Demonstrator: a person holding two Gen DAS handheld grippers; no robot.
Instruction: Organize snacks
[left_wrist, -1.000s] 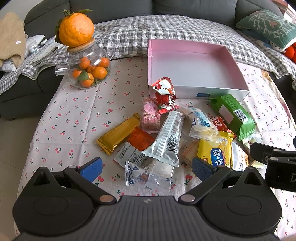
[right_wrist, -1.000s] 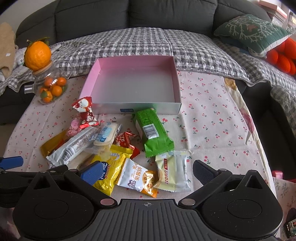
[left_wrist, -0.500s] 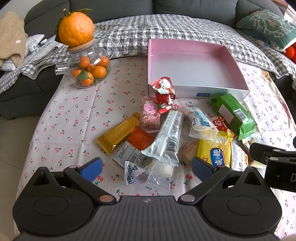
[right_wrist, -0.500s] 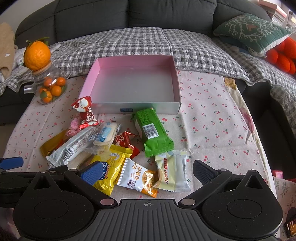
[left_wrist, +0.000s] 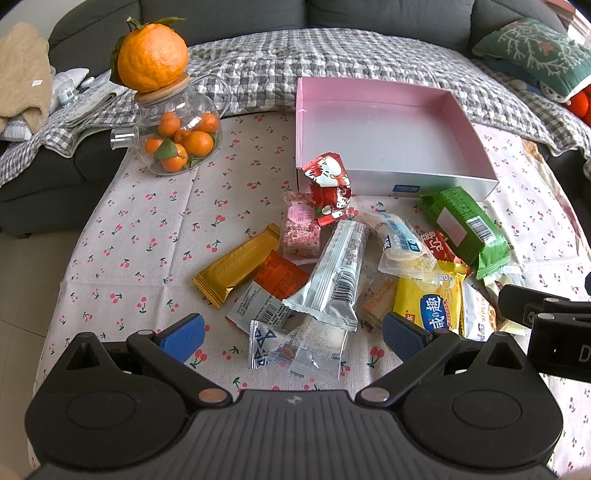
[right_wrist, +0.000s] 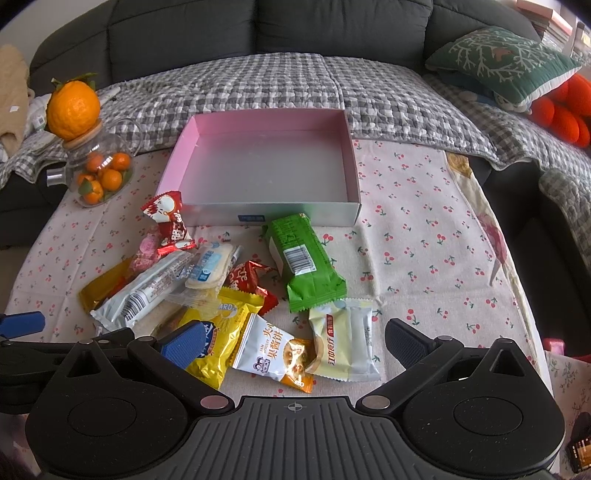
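Left wrist view:
Left gripper (left_wrist: 291, 334): released, fingers spread wide, holding nothing; it hovers at 6 o'clock over the near edge of the snack pile.
Clear packet (left_wrist: 295, 341): lies between the two blue pads (left_wrist: 183, 336), touching neither.
Silver wrapper (left_wrist: 332, 278): centre of the pile, lying over an orange packet (left_wrist: 279, 275) and beside a gold bar (left_wrist: 238, 264) at 9 o'clock from it.
Pink box (left_wrist: 388, 133): at 12 o'clock, open-topped, nothing inside; a red packet (left_wrist: 328, 186) leans on its near left corner.
Green packet (left_wrist: 463, 229): at 3 o'clock in the pile, just in front of the box.
Teapot (left_wrist: 177, 134): glass, at 10 o'clock, holding small oranges, with a large orange (left_wrist: 153, 57) on its lid.
Tablecloth (left_wrist: 147, 229): cherry print, under everything.

Right wrist view:
Right gripper (right_wrist: 293, 345): released, fingers spread wide, grasping nothing; at 6 o'clock over the right part of the pile.
White biscuit packet (right_wrist: 275, 352): between the pads, beside a pale yellow packet (right_wrist: 345, 339) at 3 o'clock from it.
Yellow bag (right_wrist: 221, 332): touching the left blue pad (right_wrist: 183, 345) in this view; contact cannot be confirmed.
Green packet (right_wrist: 304, 264): centre, near end toward the pale yellow packet.
Pink box (right_wrist: 266, 212): at 12 o'clock, nothing inside.
Sofa (right_wrist: 258, 33): dark, behind the table, with a checked blanket (right_wrist: 295, 85) and a green cushion (right_wrist: 500, 59) at 2 o'clock.
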